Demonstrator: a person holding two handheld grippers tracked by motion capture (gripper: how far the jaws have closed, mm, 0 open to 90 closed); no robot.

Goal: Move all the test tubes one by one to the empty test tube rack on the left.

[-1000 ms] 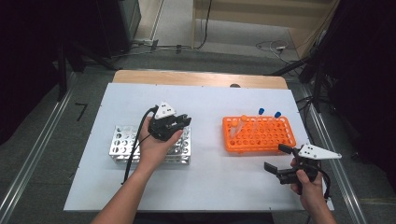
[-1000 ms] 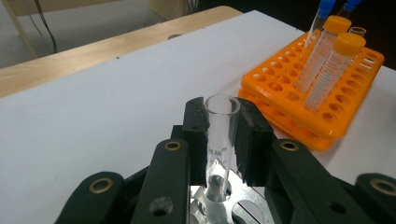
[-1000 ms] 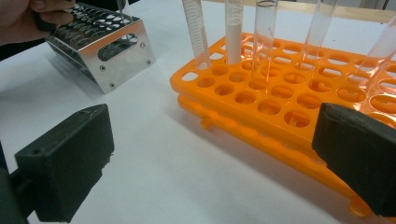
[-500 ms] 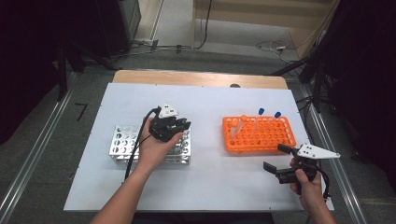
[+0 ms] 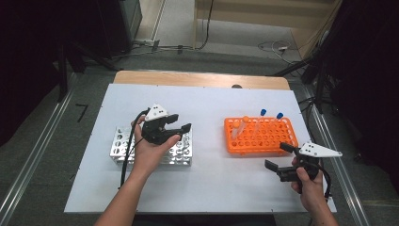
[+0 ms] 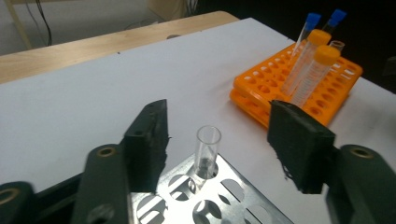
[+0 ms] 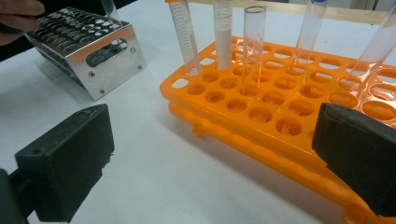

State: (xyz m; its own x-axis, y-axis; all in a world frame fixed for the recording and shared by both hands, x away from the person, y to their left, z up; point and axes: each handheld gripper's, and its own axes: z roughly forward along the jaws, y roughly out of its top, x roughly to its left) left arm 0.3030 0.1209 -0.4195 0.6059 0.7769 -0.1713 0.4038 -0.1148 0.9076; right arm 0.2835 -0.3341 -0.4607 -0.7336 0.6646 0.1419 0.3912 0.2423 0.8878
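L gripper [image 5: 181, 133] is held over the right part of the metal rack [image 5: 120, 149], on the left half of the table [image 5: 207, 101]. Its jaws have just been opening and now stand moderately apart. In the left gripper view a clear tube [image 6: 207, 151] is seen upright in a corner hole of the rack, between the jaws but touched by neither pad; a gap is left on each side. The tube is uncapped and looks empty.

R gripper [image 5: 278, 156] is held low at the table's front right, just in front of the orange rack [image 5: 261, 135], w/ jaws wide and nothing between them. Its jaws are pointed approx. toward the orange rack's near edge, as seen in the right gripper view.

In the orange rack several tubes are stood along the far side: two w/ orange caps [image 6: 321, 52], two w/ blue caps [image 6: 312, 18], plus one open clear tube [image 7: 254, 42]. The two racks are set well apart, w/ bare white table between. A wooden strip is seen along the table's far edge.
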